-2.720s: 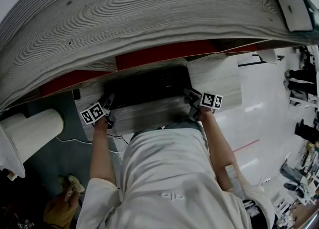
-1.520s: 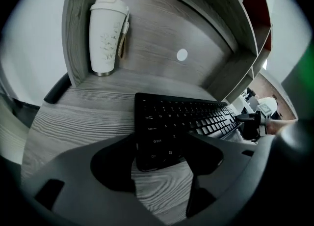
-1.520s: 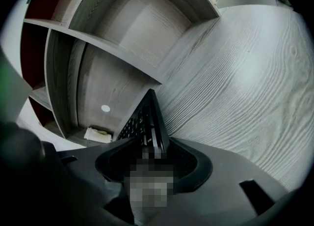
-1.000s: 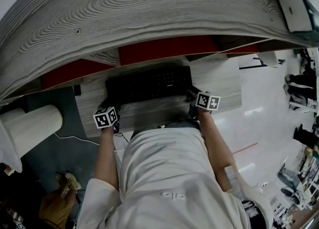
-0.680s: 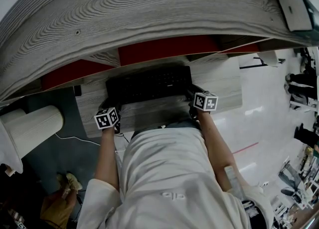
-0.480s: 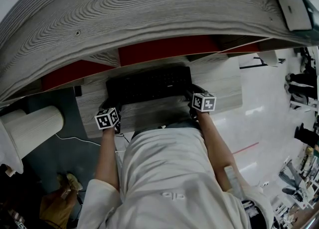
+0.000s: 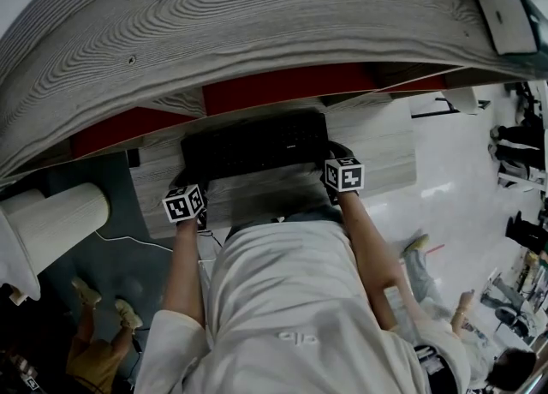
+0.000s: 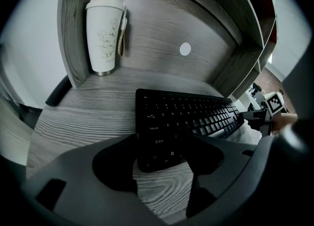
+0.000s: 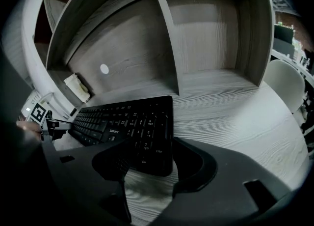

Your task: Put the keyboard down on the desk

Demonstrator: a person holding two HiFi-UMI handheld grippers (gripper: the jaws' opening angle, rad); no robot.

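Grey wood grain right across the surface (image 8: 83, 107), matt and streaky, same finish up the shelf walls (image 8: 73, 23); the keyboard (image 8: 189, 117) is black plastic, matt, with a faint sheen on the keycaps; white tumbler (image 8: 104, 33) looks smooth and satin, with what seems a metal band at its base; left gripper (image 8: 164, 144) shows dark matt plastic fingers (image 8: 113, 163); the pale floor (image 7: 445, 178) gleams glossy.

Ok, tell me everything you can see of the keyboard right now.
The keyboard is black, full-size with a number pad, plastic-looking, with white legends. It lies flat on the grey wood-grain desk, below the shelf. The left gripper and right gripper face its two ends, jaws apart, not clamping it.
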